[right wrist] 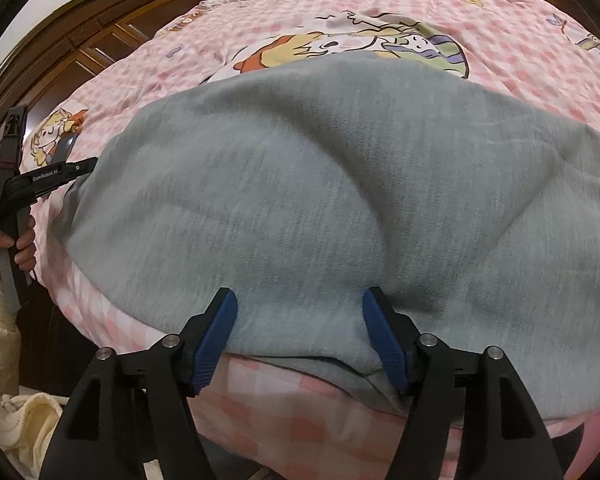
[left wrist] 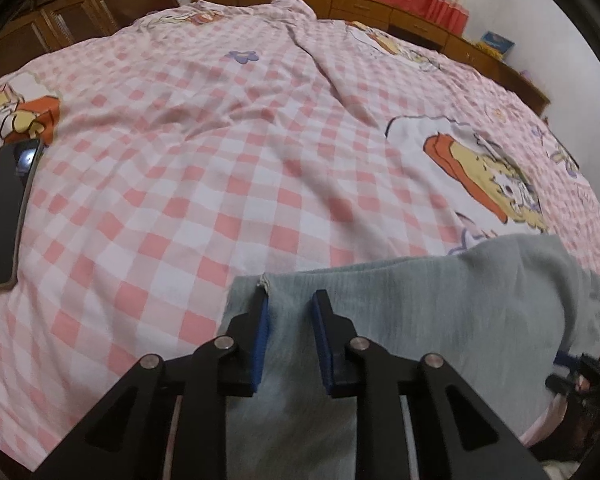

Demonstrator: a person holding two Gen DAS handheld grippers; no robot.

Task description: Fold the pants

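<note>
The grey pants (right wrist: 320, 184) lie spread on the bed (left wrist: 220, 160), on its near right part, close to the near edge. Their long axis seems to run left to right across the bed, though the right end runs out of sight, so I can't be sure which end is waist and which is cuff.

The left gripper (left wrist: 288, 300) sits at the left end of the pants, its blue pads apart with a moderate gap. Cloth lies between and under the fingers, and the left finger (left wrist: 262, 320) is right at the corner where a pale seam shows. The jaws are not pinched on the cloth; whether they touch it I cannot tell.

The right gripper (right wrist: 300, 312) is at the near edge of the pants, further right, its jaws wide apart and straddling the hem where the cloth drapes over the bed's edge. It holds nothing yet; the cloth looks to bulge up between the pads.

Both grippers are on the near side, so the cloth stretches away from them toward the far side of the bed. The left one has the corner, the right one the middle of the near edge. To my eye the next move is to close on that near edge and carry it over. A dark phone (left wrist: 4, 208) lies far left, well apart from the pants.
</note>
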